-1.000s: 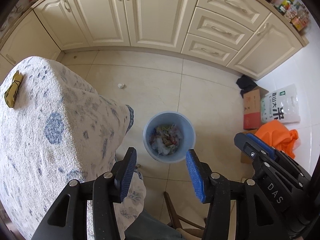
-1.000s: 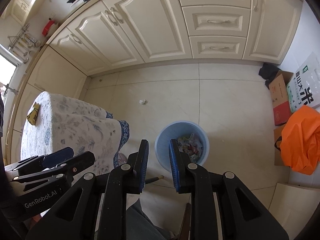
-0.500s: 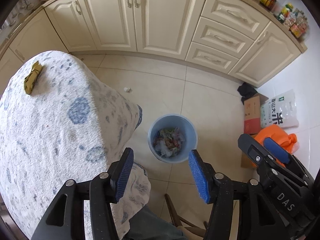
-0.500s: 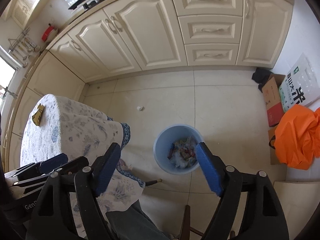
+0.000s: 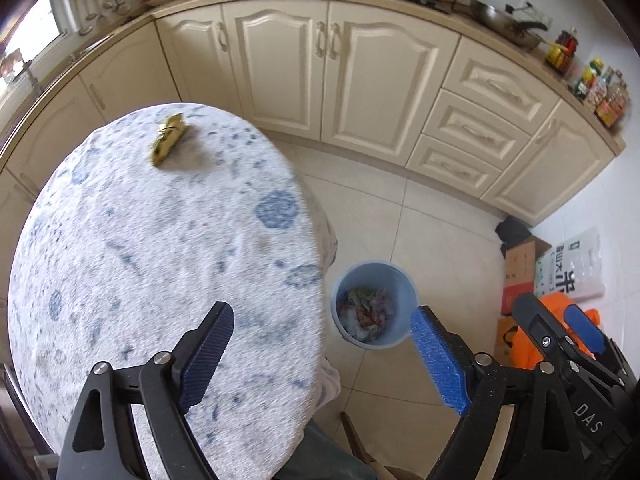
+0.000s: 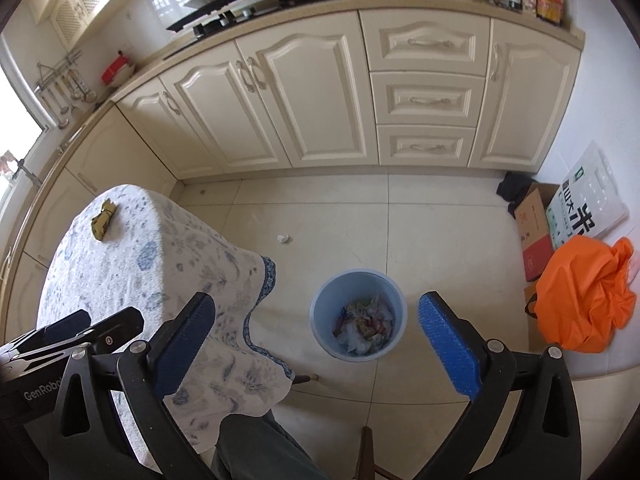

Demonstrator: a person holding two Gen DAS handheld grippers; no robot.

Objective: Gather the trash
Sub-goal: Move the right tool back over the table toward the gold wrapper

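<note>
Fingers (image 5: 438, 366) of both grippers spread wide, empty; crumpled yellow-green wrapper (image 5: 167, 140) lies on tablecloth (image 5: 160, 248), far edge.

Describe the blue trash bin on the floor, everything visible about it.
The blue trash bin is a round, light-blue pail, apparently plastic, standing upright and lidless on the tiled floor, beside the draped tablecloth. Crumpled wrappers and white paper cover its bottom. Nothing is seen touching it but the floor; both open grippers hang above.
</note>
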